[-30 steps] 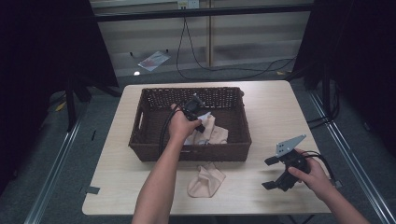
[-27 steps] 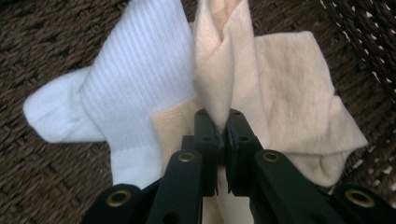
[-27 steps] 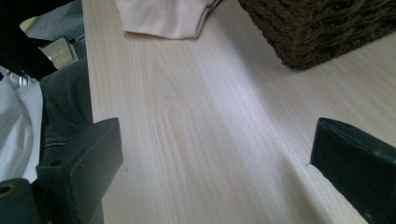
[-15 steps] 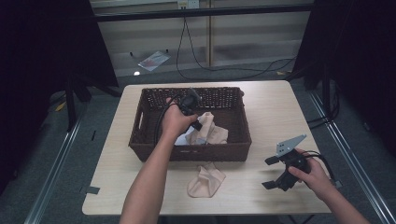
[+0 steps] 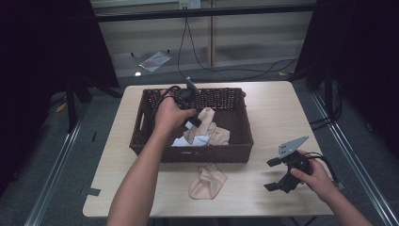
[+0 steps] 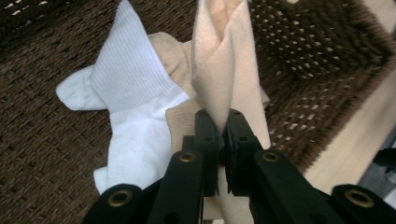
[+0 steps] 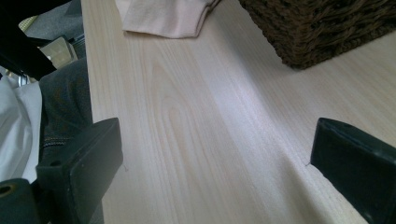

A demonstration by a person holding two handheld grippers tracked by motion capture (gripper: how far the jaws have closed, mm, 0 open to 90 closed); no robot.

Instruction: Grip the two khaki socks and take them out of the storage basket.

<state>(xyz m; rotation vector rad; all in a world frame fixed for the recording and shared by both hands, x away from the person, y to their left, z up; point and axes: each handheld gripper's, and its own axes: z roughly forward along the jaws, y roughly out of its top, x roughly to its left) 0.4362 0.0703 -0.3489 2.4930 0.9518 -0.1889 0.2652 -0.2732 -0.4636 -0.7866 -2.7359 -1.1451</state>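
Left gripper [image 6: 217, 122] has risen since a second ago, jaws clamped on a soft peach knit sock [image 6: 229, 70] now lifted, hanging above the dark brown woven wicker basket [image 5: 150, 101] — likely being taken out to join the flat peach sock on the table [image 5: 208, 181]. White ribbed sock [image 6: 126, 93] lies crumpled on the basket floor. Right gripper [image 5: 285, 173] rests on the pale wood-grain table [image 7: 196, 140], jaws wide apart, nothing between them.

— What do we see along our right gripper [image 7: 215, 172]?
— Its two black jaws stand wide apart, low over the pale wooden tabletop [image 7: 210, 116].
— And farther off?
— A beige fabric sock [image 7: 163, 16] lies flat near the top edge, beside a corner of the dark brown woven wicker basket [image 7: 322, 28].
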